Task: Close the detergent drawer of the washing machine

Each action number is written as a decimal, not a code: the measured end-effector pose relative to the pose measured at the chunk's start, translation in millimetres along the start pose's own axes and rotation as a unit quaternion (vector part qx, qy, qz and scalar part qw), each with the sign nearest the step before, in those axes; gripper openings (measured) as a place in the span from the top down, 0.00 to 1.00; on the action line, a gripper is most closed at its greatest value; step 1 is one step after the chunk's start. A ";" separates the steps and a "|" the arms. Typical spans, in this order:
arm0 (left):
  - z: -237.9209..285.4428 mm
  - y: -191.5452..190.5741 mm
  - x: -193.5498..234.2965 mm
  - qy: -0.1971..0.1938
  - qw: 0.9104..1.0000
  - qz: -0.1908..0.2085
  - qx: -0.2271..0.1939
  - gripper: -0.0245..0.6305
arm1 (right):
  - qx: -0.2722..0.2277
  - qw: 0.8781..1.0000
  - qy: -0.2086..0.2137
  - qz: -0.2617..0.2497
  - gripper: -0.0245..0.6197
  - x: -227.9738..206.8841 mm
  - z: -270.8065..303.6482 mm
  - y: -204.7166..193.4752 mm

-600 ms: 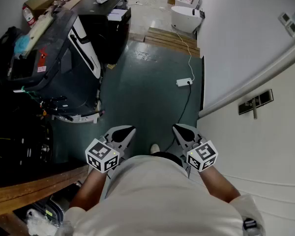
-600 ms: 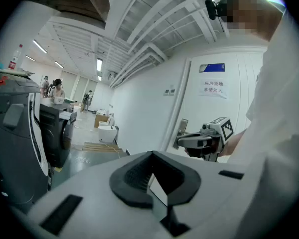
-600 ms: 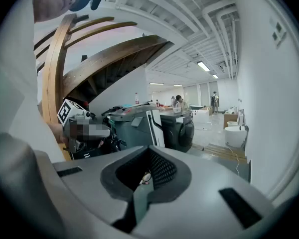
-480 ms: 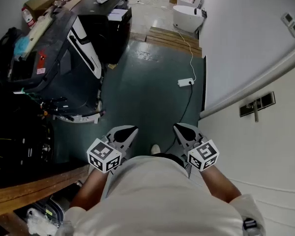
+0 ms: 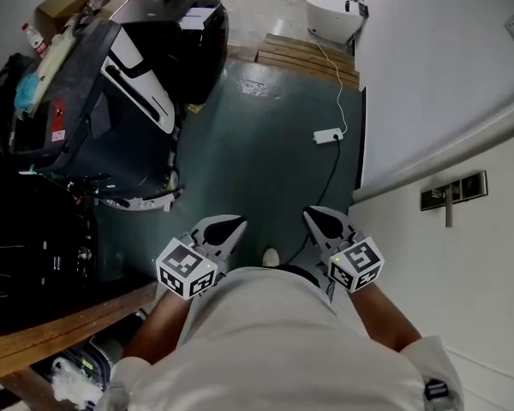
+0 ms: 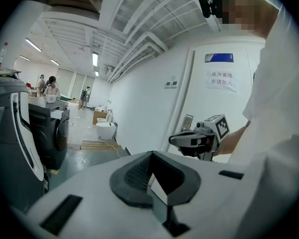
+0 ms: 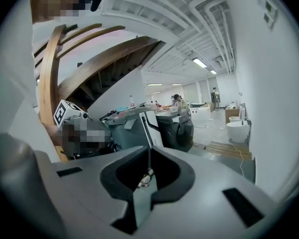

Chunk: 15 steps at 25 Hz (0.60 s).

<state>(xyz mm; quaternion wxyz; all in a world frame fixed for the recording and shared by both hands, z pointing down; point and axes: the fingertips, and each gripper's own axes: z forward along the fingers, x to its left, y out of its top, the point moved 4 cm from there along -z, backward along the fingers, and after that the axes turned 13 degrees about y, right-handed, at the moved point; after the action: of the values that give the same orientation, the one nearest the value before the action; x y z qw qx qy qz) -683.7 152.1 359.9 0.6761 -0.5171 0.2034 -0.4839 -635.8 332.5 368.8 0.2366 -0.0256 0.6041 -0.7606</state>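
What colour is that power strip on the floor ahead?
The power strip is white, against the dark green floor; clearest in the head view.

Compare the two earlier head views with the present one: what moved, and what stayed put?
Only the view drifted: the white power strip and the toilet slid slightly up and right in frame. Nothing was grasped or released. The left gripper and right gripper stay low before the body, jaws together, empty.
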 end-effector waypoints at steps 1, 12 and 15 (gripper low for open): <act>6.2 1.4 -3.1 -0.001 1.000 0.001 0.003 0.97 | -0.003 1.000 0.003 0.002 0.94 -7.0 -2.8 1.1; 73.5 20.1 -27.6 -0.017 1.000 0.001 0.010 0.97 | -0.004 1.000 -0.017 0.019 0.83 -93.5 -18.8 -5.1; 89.2 25.1 -14.3 -0.021 1.000 0.003 0.018 0.97 | -0.001 0.999 -0.017 0.028 0.83 -116.8 -6.9 -2.1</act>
<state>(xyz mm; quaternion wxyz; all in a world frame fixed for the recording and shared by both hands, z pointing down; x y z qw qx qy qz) -609.8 209.2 368.4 0.6907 -0.5140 0.1819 -0.4750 -535.1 384.7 397.7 0.2684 -0.0222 0.6015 -0.7521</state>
